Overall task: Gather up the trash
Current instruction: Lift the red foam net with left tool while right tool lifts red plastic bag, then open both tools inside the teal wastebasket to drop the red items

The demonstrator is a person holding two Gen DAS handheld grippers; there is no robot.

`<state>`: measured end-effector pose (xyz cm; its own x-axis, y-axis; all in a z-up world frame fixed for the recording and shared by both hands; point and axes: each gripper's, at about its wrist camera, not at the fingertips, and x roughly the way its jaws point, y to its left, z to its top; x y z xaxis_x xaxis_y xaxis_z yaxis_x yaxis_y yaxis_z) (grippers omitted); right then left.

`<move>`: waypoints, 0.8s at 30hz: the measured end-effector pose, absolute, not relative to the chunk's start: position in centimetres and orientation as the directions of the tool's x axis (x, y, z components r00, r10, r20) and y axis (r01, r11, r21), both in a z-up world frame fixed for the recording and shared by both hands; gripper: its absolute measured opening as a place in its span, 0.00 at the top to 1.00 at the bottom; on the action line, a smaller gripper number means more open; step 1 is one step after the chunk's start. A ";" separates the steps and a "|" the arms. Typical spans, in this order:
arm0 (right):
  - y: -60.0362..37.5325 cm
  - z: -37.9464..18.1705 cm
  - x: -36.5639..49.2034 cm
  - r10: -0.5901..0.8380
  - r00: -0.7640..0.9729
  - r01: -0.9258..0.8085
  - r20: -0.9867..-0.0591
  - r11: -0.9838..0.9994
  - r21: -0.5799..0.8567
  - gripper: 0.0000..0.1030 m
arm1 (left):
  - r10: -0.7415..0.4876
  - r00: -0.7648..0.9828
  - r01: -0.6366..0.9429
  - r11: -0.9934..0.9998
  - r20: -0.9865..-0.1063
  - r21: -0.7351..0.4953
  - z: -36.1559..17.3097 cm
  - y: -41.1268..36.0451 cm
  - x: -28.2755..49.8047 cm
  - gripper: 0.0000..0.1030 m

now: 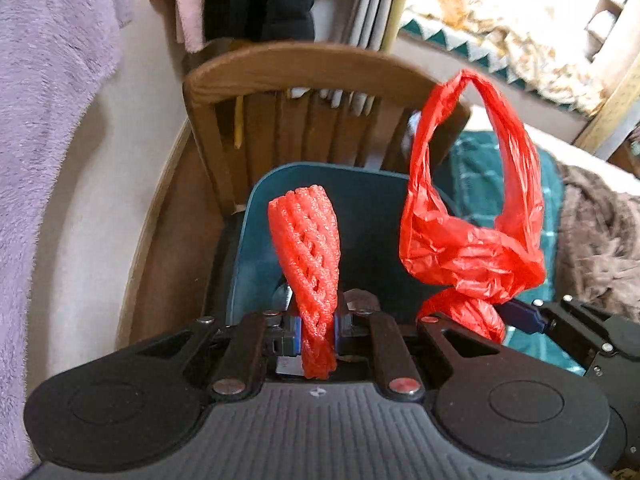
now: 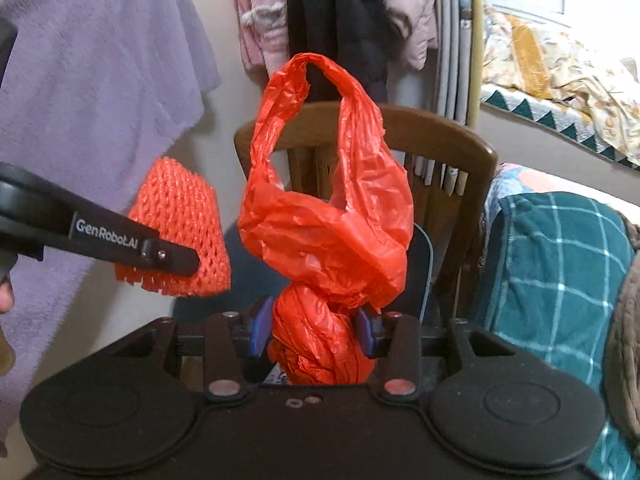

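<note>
Clutter rings the two grippers on every side. A wooden chair (image 1: 304, 68) stands straight ahead against the far wall, with a dark teal seat cushion (image 1: 372, 216) on it. Hanging clothes (image 2: 340, 12), pink and black, fill the wall above the chair, and a lilac fleece blanket (image 1: 48, 80) drapes down on the left. To the right lies a bed with a teal checked blanket (image 2: 560, 264) and a brown throw (image 1: 600, 240) over its near edge; farther right a patterned quilt (image 2: 552, 76) shows.

The left gripper (image 1: 319, 326) has its fingers (image 1: 291, 330) drawn close together, pinching a red foam net sleeve (image 1: 308, 248) low on its length. The sleeve rises from the fingers and flares open at its far end, in front of the cushion.

The right gripper (image 2: 315, 332) has its fingers (image 2: 260, 330) partly spread, clamped on the twisted neck of a red plastic bag (image 2: 332, 216). The bag's body bulges just beyond the fingers, and its handle loop stands up in front of the chair's back rail. A knotted bundle of the bag sits between the blue pads and on toward the camera.

The sleeve hangs just left of the bag, and the two do not touch.
</note>
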<state>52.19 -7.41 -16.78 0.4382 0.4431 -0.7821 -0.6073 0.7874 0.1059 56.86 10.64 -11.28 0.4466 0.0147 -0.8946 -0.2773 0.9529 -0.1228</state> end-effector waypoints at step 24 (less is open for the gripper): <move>-6.3 -24.2 55.2 0.392 0.210 -0.744 -0.896 0.658 0.114 0.49 | 0.049 0.166 -0.266 0.964 -0.985 0.003 -22.3 8.8 62.4 0.87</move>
<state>55.23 -6.35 -24.22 0.2098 0.3921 -0.8957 -0.7445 0.6579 0.1136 62.41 8.79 -22.34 0.1663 0.0485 -0.9849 -0.2656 0.9641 0.0026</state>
